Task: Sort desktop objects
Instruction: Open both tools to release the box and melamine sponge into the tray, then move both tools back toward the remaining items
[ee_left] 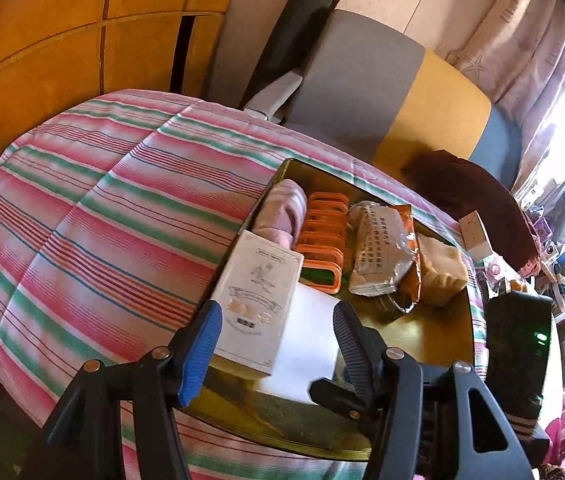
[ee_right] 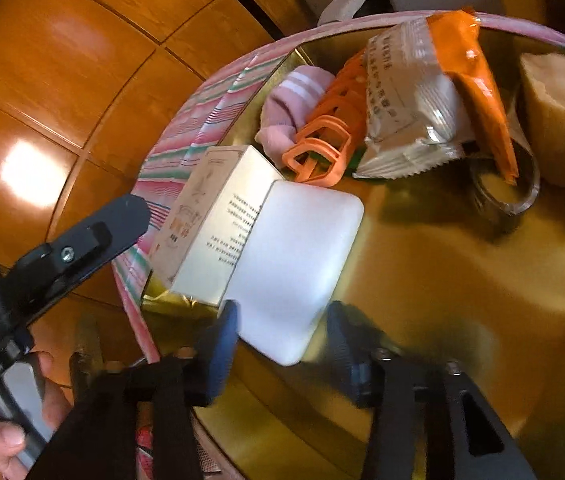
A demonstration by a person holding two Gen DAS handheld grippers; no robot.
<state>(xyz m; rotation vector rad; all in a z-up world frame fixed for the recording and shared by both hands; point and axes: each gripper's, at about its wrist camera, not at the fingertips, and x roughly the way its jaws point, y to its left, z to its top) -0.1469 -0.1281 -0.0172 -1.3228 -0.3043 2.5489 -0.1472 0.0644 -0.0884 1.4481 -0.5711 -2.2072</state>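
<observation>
Blue-padded left tool (ee_left: 278,332) hangs apart over the white box (ee_left: 256,300) in the gold tray (ee_left: 422,336).
Right tool (ee_right: 282,336) has its jaws around the white block (ee_right: 298,264), seemingly gripping it; it leans beside the box, probably to fill the free near corner.

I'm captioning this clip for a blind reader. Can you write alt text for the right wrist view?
The right gripper straddles the near end of a white block lying in a gold tray. A white printed box leans beside it; a pink sock, orange clip rack and snack packet lie behind.
</observation>
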